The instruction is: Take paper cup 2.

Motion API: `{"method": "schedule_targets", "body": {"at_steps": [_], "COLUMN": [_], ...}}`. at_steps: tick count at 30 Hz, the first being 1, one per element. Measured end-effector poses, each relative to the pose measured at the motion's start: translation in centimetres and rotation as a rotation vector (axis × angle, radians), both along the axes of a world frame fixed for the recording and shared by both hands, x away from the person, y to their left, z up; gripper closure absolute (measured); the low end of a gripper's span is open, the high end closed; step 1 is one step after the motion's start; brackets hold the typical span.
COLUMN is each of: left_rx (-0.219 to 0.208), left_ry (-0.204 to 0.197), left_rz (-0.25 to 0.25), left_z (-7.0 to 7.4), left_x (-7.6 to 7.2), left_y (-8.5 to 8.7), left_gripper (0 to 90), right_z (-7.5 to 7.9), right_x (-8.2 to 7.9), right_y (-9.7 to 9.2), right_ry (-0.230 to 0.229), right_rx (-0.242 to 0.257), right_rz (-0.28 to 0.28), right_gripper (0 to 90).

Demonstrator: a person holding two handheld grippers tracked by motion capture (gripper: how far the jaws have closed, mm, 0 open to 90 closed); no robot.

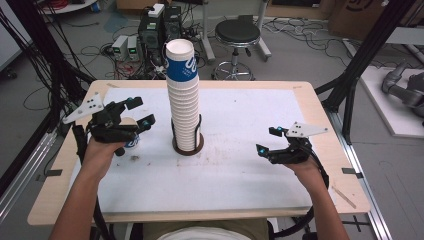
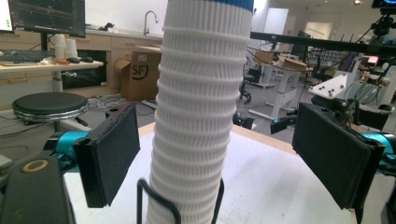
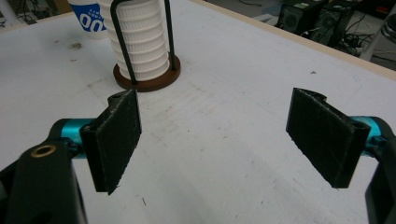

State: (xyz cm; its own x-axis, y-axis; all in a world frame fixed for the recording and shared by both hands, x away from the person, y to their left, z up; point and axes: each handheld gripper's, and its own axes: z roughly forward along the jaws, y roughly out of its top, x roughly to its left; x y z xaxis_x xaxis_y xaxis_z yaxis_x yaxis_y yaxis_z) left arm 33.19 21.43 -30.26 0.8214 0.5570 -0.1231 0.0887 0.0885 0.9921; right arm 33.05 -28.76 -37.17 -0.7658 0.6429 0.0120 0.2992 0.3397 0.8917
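Left gripper view puts my left gripper (image 2: 219, 154) with fingers (image 2: 109, 154) spread either side of the cup stack (image 2: 198, 107), not touching it. Paper cups are light, thin and crushable; I'd pinch gently on the ribbed wall, high up. It stands in a wire holder (image 1: 188, 145) mid-table (image 1: 240, 175). My right gripper (image 1: 265, 140) waits spread, empty. A single cup (image 1: 131, 140) sits by my left hand.

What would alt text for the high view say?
A tall stack of ribbed paper cups stands in a brown-based holder mid-table. The left hand-held gripper is open beside it, over a single cup.
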Motion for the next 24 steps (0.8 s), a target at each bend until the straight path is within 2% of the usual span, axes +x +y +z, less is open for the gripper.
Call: {"method": "schedule_targets", "body": {"at_steps": [2,5,9,11,15,19,24], "left_rx": [0.008,0.022,0.039,0.037,0.065,0.053,0.061], "left_ry": [-0.012,-0.030,-0.035,-0.024,-0.018,-0.025,-0.003], "left_rz": [0.003,-0.020,-0.021,-0.030,-0.029,-0.054,-0.052], "left_z": [0.7,1.5,2.3,2.3,2.5,2.6,2.2], "left_x": [0.7,1.9,3.1,3.6,4.7,5.3,6.1], "left_y": [-0.7,-1.6,-2.9,-3.4,-4.6,-5.7,-6.2], "left_gripper": [14.1,14.0,13.1,12.4,11.7,11.3,10.6], "right_z": [0.1,0.3,0.3,0.3,0.3,0.4,0.4], "right_x": [0.0,0.0,0.0,-0.1,-0.1,-0.1,-0.1], "right_y": [0.0,-0.1,-0.1,0.0,0.1,0.1,0.3], "right_ry": [-0.004,-0.008,-0.004,-0.006,-0.008,-0.010,-0.005], "right_rx": [0.002,0.013,0.008,0.006,0.007,0.005,0.004], "right_rz": [0.003,-0.001,0.005,0.007,0.010,0.014,0.019], "right_gripper": [18.5,18.5,18.5,18.5,18.5,18.5,18.5]}}
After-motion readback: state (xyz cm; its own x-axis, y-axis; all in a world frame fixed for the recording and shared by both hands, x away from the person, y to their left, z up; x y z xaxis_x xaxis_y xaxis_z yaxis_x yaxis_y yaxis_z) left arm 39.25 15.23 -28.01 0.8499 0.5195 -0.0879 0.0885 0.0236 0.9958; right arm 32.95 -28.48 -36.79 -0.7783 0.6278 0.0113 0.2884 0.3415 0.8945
